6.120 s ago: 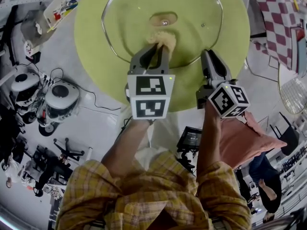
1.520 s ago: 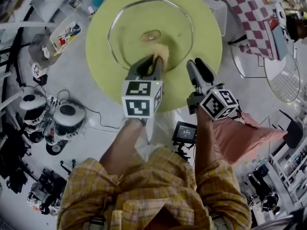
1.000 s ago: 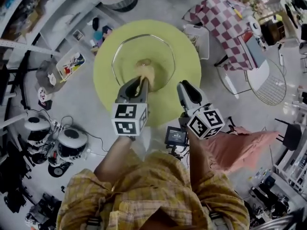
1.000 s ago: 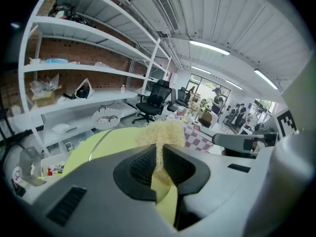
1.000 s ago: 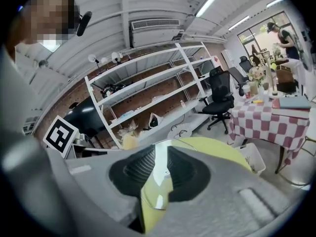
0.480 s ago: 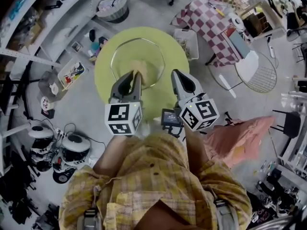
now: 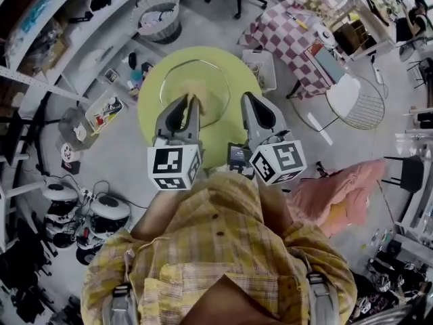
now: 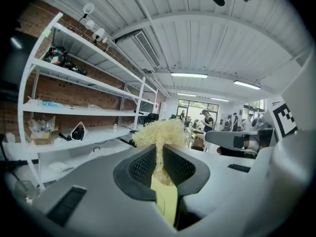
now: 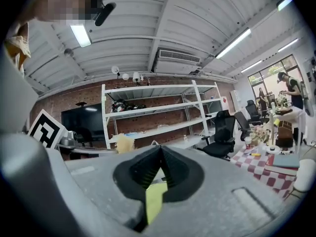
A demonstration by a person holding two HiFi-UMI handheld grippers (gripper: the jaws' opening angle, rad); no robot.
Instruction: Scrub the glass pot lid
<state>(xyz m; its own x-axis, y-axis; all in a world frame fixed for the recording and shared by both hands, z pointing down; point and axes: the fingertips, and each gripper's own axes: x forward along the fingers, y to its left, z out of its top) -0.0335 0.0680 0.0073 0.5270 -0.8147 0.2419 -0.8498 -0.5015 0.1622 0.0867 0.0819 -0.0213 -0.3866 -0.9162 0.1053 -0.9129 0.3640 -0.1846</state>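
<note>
left gripper gripped scrubber | right gripper closed, empty | both hung high above lid | scrubbing likely finished

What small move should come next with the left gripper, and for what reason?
Probably lower the left gripper toward the glass pot lid. Its jaws clamp the fibrous scrubber, but it hangs high above the green round table where the lid lies, so no scrubbing contact is possible from here.
</note>
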